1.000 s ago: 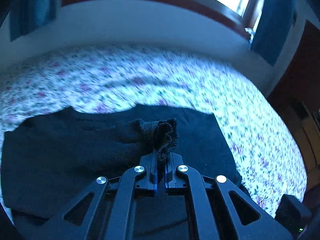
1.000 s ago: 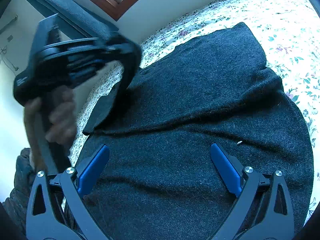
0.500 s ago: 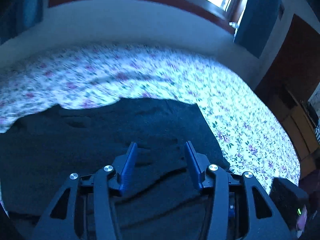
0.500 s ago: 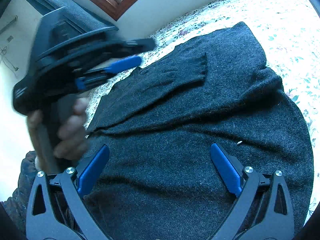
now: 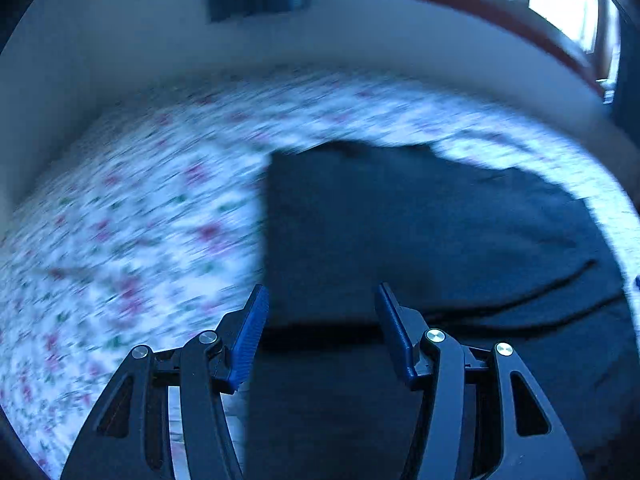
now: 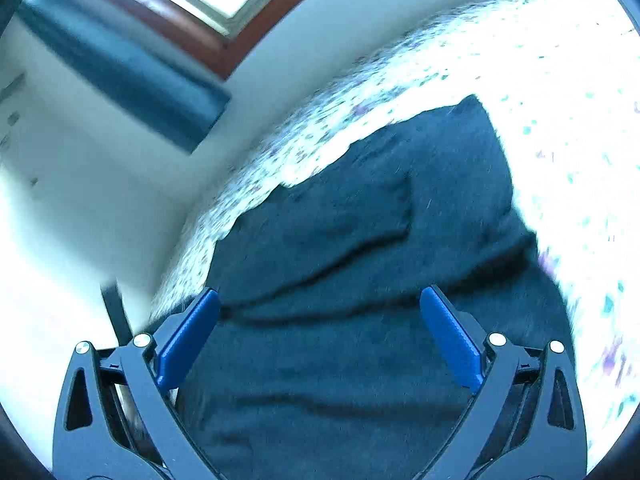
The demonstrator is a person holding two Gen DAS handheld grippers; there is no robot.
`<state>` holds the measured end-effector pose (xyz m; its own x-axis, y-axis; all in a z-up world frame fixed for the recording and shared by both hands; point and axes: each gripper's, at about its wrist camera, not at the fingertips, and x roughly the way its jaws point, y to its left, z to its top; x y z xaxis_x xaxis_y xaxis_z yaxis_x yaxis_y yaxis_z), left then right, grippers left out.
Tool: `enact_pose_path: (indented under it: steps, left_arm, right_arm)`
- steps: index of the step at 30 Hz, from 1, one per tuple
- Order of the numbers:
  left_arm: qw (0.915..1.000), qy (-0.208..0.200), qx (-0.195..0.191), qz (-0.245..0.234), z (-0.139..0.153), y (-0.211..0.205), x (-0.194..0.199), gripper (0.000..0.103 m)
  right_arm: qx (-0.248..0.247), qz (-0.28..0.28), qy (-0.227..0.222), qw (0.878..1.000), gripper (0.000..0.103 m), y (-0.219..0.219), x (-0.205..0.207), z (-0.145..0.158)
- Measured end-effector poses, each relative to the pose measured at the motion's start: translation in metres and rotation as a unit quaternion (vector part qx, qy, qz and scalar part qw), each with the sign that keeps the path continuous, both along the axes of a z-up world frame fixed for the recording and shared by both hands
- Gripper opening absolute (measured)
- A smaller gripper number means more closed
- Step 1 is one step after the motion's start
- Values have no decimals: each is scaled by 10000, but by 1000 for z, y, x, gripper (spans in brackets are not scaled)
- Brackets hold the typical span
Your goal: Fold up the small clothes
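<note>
On the bed, a dark sweater lies spread over the flowered sheet. From my left wrist view I see the left gripper over the sweater's near left edge, jaws partly apart with nothing between the blue pads, just cloth below them; can't tell if the tips touch it. That view is smeared, so cloth detail is poor there. The sweater's left edge runs straight up from the left pad, sheet to the left of it, sweater filling the right side. Right gripper hangs over the sweater's near part, jaws wide but closing, nothing gripped; both pads stand clear above the knit. From the right wrist view I see a sleeve folded across the body, cuff end toward the right. Wall, blue curtain and wood-framed window sit behind the bed.
</note>
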<state>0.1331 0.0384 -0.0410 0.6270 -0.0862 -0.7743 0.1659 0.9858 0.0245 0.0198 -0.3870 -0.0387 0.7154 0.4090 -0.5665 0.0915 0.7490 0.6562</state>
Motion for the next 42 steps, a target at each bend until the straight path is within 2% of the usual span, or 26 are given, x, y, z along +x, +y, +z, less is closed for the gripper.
enact_pose_path:
  steps: [1, 2, 3, 5, 9, 10, 12, 14, 15, 21, 27, 29, 31, 35, 42]
  left_arm:
    - [9999, 26, 25, 94, -5, 8, 2, 55]
    - [9998, 92, -3, 201, -10, 16, 5, 55]
    - [9995, 150, -46, 258, -13, 22, 7, 55]
    - [9989, 265, -159, 347, -19, 33, 10, 55]
    - [9974, 363, -451, 437, -24, 43, 15, 57]
    - [9973, 356, -456, 452, -24, 44, 15, 58]
    - [9974, 353, -435, 463, -25, 44, 17, 58]
    - [9976, 324, -415, 458, -26, 43, 17, 58]
    - [9975, 324, -433, 458, -26, 43, 17, 58]
    - [9968, 329, -570, 443, -28, 48, 17, 59]
    - [9965, 328, -636, 430, -32, 50, 15, 61]
    - [9964, 328, -644, 434, -32, 50, 15, 61]
    - [9964, 323, -654, 434, -31, 50, 15, 61]
    - [9965, 339, -628, 425, -31, 49, 14, 62]
    - [9967, 339, -613, 411, -30, 47, 14, 63]
  right_arm:
    - [-26, -166, 225, 9996, 84, -5, 15, -7]
    - [-13, -266, 461, 9986, 66, -10, 27, -16]
    - [8, -332, 672, 9972, 60, -12, 39, -25]
    - [-10, -439, 1000, 9940, 60, -15, 59, -43]
    - [-98, -543, 817, 9951, 59, -8, 68, -38]
    - [-194, -452, 810, 9955, 55, -2, 72, -37]
    - [-341, -271, 925, 9948, 26, 4, 75, -43]
    - [-480, -153, 1007, 9936, 11, 10, 80, -48]
    - [-525, -137, 972, 9938, 6, 11, 79, -48]
    - [-401, -288, 476, 9976, 4, 7, 44, -28]
    - [-369, -473, 686, 9958, 4, 1, 24, -51]
    - [-211, -519, 689, 9961, 4, -4, 21, -57]
    - [-195, -561, 619, 9963, 4, -4, 16, -53]
    - [-470, -539, 585, 9957, 4, 0, 14, -50]
    - [-286, -520, 624, 9963, 4, -3, 19, -58]
